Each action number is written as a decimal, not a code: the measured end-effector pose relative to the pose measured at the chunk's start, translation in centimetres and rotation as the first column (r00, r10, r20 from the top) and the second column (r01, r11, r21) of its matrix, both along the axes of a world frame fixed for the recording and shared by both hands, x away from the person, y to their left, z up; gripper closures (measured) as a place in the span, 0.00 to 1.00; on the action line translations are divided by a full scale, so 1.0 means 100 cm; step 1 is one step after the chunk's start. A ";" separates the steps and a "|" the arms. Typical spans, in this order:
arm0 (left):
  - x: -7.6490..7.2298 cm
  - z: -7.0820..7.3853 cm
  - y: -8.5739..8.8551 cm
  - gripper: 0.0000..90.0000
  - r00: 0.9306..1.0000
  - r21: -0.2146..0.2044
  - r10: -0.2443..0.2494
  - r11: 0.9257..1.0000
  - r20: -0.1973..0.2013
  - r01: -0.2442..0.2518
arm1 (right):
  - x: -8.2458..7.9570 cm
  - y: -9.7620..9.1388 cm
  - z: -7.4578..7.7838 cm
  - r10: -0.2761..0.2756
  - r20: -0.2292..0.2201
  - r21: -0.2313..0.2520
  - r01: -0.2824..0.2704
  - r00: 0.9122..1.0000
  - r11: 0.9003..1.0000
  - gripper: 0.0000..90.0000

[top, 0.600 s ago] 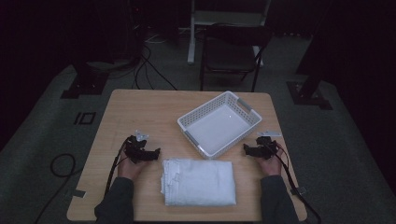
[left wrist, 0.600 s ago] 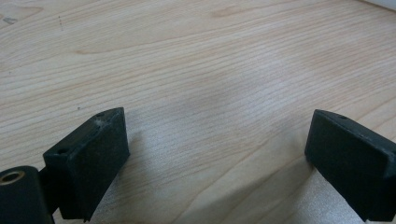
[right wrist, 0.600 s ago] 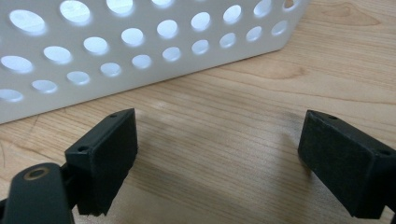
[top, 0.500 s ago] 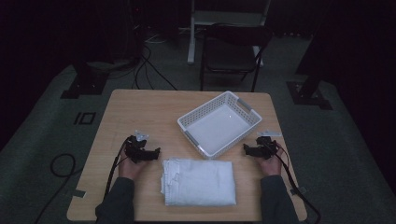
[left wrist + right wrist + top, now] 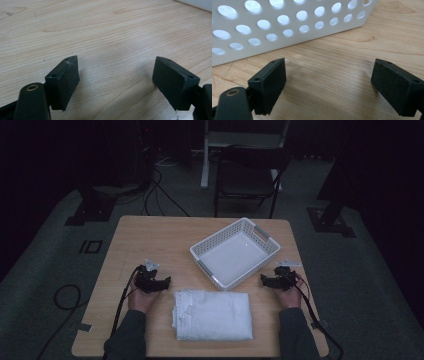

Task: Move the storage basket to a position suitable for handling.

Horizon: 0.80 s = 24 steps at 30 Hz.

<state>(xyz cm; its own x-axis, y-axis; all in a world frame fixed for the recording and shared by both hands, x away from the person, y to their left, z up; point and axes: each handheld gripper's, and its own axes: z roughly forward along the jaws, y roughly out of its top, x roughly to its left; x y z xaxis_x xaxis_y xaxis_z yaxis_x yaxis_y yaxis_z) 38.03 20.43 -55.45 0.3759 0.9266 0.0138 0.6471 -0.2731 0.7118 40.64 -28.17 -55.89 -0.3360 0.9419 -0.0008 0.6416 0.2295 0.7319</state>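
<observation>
Dim surroundings swallow detail beyond the table (image 5: pixel 150 240); each hand-held gripper, left (image 5: pixel 159 285) and right (image 5: pixel 267 281), gapes empty

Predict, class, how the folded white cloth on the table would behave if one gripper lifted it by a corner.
The folded white cloth shows soft layered edges, so it would probably droop and unfold. It lies flat and thin, so it is likely light. Pushed, it might bunch rather than slide.

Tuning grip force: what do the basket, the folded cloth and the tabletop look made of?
Basket: looks like white moulded plastic, smooth and slightly glossy; walls pierced by even round holes.
Folded cloth: seems a soft white woven fabric, matt; layered edges and faint creases.
Tabletop: pale wood or a wood-look laminate, satin; printed or real, the grain lines leave that open.
</observation>
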 end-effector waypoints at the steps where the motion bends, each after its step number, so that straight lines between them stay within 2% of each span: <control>1: 0.000 0.000 0.000 0.25 1.000 0.000 0.000 1.000 0.000 0.000 | 0.000 0.000 0.000 0.000 0.000 0.000 0.000 1.000 1.000 0.14; 4: 0.000 0.001 0.000 0.26 1.000 0.001 0.000 1.000 -0.006 0.000 | 0.000 0.000 0.000 0.000 0.000 0.000 0.000 1.000 1.000 0.14; 8: -0.001 0.004 0.000 0.39 1.000 0.001 0.019 1.000 -0.020 -0.019 | 0.000 0.000 0.000 0.001 0.000 0.000 -0.001 1.000 1.000 0.14; 12: -0.001 0.010 0.007 0.43 0.998 -0.090 0.027 0.995 -0.065 -0.033 | 0.000 0.000 0.000 0.006 0.000 0.000 -0.006 1.000 1.000 0.14; 14: -0.002 0.013 0.009 0.42 0.998 -0.104 0.029 0.994 -0.060 -0.035 | 0.000 0.000 0.000 0.007 0.000 0.000 -0.007 1.000 1.000 0.14; 16: -0.005 0.019 0.011 0.41 0.999 -0.148 0.028 0.988 -0.045 -0.034 | 0.000 0.000 0.000 0.008 0.000 0.000 -0.008 1.000 1.000 0.14; 24: -0.011 0.032 0.008 0.39 1.000 -0.182 0.013 0.983 0.002 -0.013 | 0.000 0.000 0.000 0.016 -0.001 0.000 -0.016 1.000 1.000 0.14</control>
<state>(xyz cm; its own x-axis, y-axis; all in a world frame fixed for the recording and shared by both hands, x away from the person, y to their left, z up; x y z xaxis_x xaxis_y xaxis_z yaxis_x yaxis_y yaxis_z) 36.96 21.24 -52.29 0.3640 0.9186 -0.1542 0.6470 -0.1303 0.7513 40.65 -28.17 -55.88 -0.3506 0.9365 -0.0002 0.6386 0.2392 0.7314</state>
